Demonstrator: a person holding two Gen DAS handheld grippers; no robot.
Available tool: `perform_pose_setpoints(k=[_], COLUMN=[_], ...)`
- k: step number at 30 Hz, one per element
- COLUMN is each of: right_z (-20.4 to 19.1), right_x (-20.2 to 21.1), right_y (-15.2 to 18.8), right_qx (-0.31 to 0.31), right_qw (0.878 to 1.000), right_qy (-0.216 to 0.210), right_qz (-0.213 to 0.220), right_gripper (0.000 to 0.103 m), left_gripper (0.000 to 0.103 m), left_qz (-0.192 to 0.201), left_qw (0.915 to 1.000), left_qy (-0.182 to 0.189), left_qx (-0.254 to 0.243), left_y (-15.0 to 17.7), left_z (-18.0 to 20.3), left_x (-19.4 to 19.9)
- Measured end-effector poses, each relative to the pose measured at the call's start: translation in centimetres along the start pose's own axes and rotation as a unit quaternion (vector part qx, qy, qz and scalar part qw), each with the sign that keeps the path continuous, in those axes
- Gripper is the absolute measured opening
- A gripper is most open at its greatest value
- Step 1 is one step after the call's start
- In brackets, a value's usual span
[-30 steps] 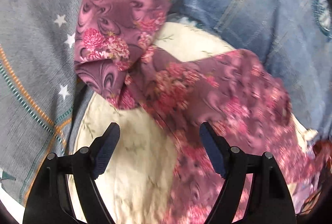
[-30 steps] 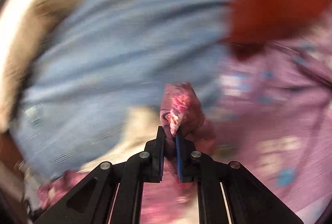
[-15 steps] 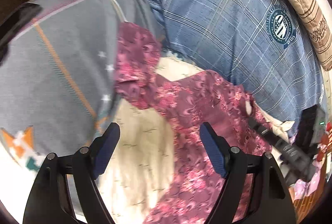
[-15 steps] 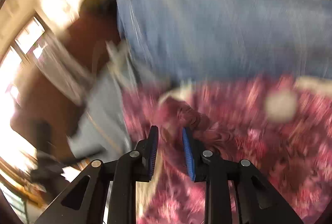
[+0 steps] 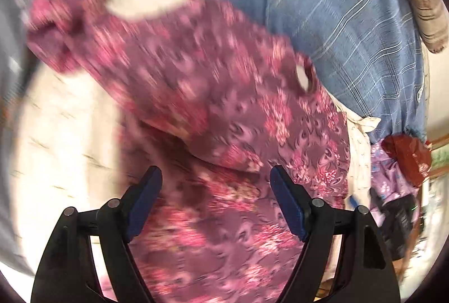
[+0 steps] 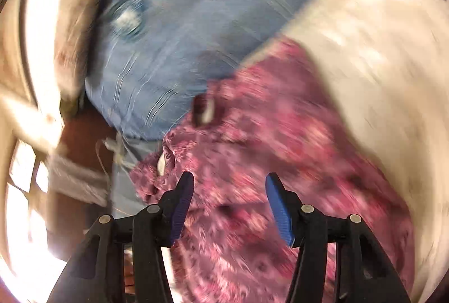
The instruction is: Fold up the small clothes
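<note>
Left tongs (image 5: 216,179): spread apart, holding nothing. Right tongs (image 6: 228,188): spread apart, holding nothing. The floral garment (image 5: 224,95) lies crumpled beneath both, on a cream sheet (image 5: 59,134). A blue checked cloth (image 5: 322,8) lies on the far side.

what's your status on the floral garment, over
Left gripper and right gripper open, holding nothing. Maroon floral garment lies on cream sheet, partly folded over. Nothing in the way.

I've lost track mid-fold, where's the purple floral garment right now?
The purple floral garment lies across the cream pillow in both views, ahead of both open grippers, with the blue checked cloth behind it.
</note>
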State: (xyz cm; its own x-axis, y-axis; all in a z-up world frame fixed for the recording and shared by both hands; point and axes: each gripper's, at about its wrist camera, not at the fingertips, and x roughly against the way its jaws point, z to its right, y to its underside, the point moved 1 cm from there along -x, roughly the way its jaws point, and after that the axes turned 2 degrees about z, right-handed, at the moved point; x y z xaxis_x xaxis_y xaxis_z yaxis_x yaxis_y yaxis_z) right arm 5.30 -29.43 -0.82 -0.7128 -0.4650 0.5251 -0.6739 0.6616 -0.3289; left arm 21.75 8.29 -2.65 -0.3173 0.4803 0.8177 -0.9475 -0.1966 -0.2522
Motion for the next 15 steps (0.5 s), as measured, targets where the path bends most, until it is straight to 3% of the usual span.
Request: perform_pose_setpoints(k=[4,8,9,10,11,13,15], right_z=[5.0,7.3,7.6,7.8,7.9,7.3,6.7], right_x=[-1.8,-4.2,-4.6,-4.7,-4.3,-1.9,-0.2], right_y=[0.4,-1.0,-1.6,-2.1,-3.1,-5.0,-5.7], right_qx=[-0.090,-0.133,-0.141,-0.144,-0.145,-0.115,-0.071], right_qw=[0.995,0.987,0.985,0.984,0.984,0.984,0.989], right_qy=[-0.037,-0.085,-0.095,-0.095,-0.090,-0.096,-0.048], right_qz=[-0.017,0.020,0.040,0.051,0.058,0.093,0.119], right_gripper=[0.057,0.056,0.048,0.033,0.004,0.004,0.004], left_gripper=[0.079,0.079,0.079,0.079,0.079,0.079,0.079], left_qz=[-0.016,0.006,0.008,0.008,0.009,0.015,0.008], left_qw=[0.9991,0.9986,0.9984,0.9983,0.9985,0.9991,0.9986], left_qy=[-0.003,-0.008,-0.011,-0.009,-0.006,-0.022,-0.050], left_qx=[0.040,0.052,0.055,0.057,0.054,0.032,0.011], left_y=[0.1,-0.7,-0.9,-1.1,-1.1,-1.0,-0.7], left_z=[-0.2,0.4,0.6,1.2,1.5,2.7,3.6], left_x=[-3.1,-2.5,-2.3,-2.1,-1.9,-1.9,-3.2])
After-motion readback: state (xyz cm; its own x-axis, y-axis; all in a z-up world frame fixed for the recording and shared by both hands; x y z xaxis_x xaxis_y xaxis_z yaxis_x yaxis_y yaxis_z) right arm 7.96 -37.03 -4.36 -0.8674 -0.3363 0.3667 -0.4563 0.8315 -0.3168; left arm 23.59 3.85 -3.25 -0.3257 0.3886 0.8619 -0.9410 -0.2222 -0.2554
